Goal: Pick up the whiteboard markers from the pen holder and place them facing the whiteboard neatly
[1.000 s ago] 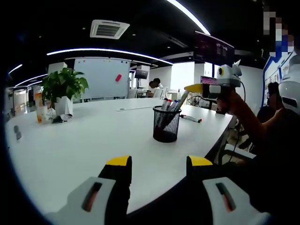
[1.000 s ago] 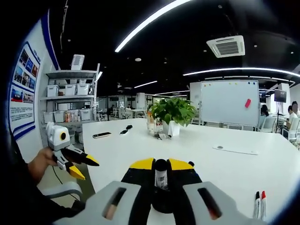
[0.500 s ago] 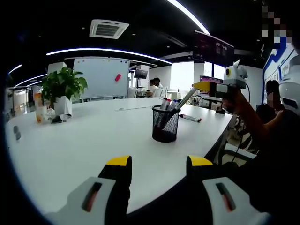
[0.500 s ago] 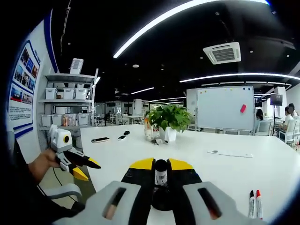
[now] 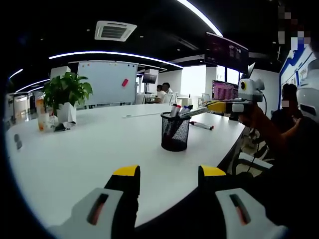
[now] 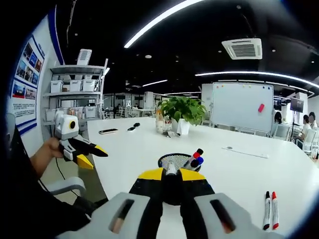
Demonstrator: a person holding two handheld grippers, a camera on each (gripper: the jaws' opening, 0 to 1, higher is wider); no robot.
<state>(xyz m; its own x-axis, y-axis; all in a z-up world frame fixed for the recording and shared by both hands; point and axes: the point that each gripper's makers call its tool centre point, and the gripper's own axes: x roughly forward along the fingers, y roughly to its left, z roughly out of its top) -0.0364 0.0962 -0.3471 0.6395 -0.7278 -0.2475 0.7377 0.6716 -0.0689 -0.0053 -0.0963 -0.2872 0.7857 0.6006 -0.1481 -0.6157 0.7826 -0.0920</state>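
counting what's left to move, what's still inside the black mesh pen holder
Inside the black mesh pen holder, marker tops with red, black and blue caps stick up above the rim. Their bodies and anything lower are hidden by the right tool, which grips one marker.

marker (image 6: 171, 170) body hidden between right claw (image 6: 171, 174) jaws, pen holder (image 6: 175, 160) base hidden behind them

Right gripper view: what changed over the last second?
The right gripper, shut on a whiteboard marker, tipped from slanting upward to level, bringing the black mesh pen holder into its view. The left gripper stayed open; two markers stayed on the white table.
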